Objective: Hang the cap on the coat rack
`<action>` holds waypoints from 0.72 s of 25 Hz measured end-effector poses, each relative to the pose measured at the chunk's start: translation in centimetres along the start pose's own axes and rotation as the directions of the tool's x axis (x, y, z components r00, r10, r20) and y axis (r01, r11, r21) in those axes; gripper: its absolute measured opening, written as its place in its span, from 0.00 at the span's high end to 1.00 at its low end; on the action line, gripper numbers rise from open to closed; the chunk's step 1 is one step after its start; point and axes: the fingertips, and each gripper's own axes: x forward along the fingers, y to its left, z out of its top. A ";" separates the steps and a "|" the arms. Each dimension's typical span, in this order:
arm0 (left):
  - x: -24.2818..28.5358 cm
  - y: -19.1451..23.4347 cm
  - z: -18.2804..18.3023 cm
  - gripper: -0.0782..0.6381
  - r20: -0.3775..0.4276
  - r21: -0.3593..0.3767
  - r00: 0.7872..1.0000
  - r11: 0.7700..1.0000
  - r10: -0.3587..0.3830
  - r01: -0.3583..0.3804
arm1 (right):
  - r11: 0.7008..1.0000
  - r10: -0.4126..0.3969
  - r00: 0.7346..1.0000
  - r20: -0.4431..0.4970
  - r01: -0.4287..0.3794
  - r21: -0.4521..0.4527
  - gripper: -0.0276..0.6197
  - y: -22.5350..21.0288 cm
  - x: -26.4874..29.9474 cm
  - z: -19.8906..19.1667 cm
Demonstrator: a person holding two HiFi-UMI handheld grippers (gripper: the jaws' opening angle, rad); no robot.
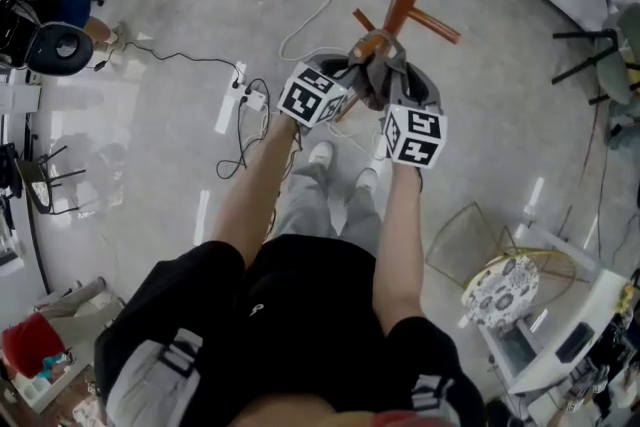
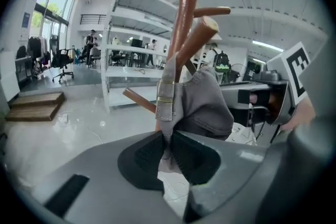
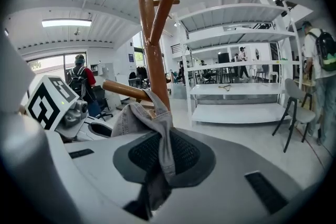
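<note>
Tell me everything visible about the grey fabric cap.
The grey fabric cap is soft, cotton by its look, with a back strap and brass-coloured buckle. It hangs bunched between both grippers: the left gripper pinches the strap, the right gripper its edge. It rests against a brown wooden peg of the coat rack.

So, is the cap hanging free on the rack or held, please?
Held: left claw and right claw each pinch the cap by its fabric, with it draped at a rack peg.
</note>
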 end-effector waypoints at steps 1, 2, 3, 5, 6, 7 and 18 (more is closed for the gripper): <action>0.6 -0.1 0.0 0.84 0.003 0.015 1.000 1.000 0.018 -0.018 | 1.000 0.008 1.000 -0.001 -0.008 -0.010 0.91 -0.3 0.2 0.0; 1.1 0.0 -0.2 0.84 0.005 0.019 0.999 0.999 0.044 -0.044 | 1.000 0.025 1.000 -0.003 -0.025 -0.011 0.91 -0.4 0.4 -0.2; 1.4 0.3 -0.4 0.83 0.010 0.007 0.997 0.997 0.079 -0.079 | 0.999 0.043 0.999 -0.007 -0.043 0.002 0.90 -0.5 0.5 -0.3; 1.2 0.9 -0.4 0.82 0.023 -0.052 0.989 0.988 0.149 -0.147 | 0.998 0.050 0.998 -0.025 -0.049 0.041 0.81 -1.2 0.1 -0.6; 0.9 0.9 -0.5 0.82 0.030 -0.088 0.985 0.982 0.173 -0.169 | 0.998 0.045 0.998 -0.035 -0.043 0.054 0.74 -1.6 -0.3 -0.8; 0.5 0.8 -0.7 0.82 0.035 -0.124 0.981 0.975 0.189 -0.183 | 0.997 0.044 0.998 -0.037 -0.041 0.066 0.74 -2.0 -0.8 -0.8; -9.0 -3.6 0.4 0.85 0.190 -0.381 0.890 0.867 0.415 -0.322 | 0.982 0.158 0.969 0.189 -0.173 0.070 0.95 -0.5 -9.2 6.4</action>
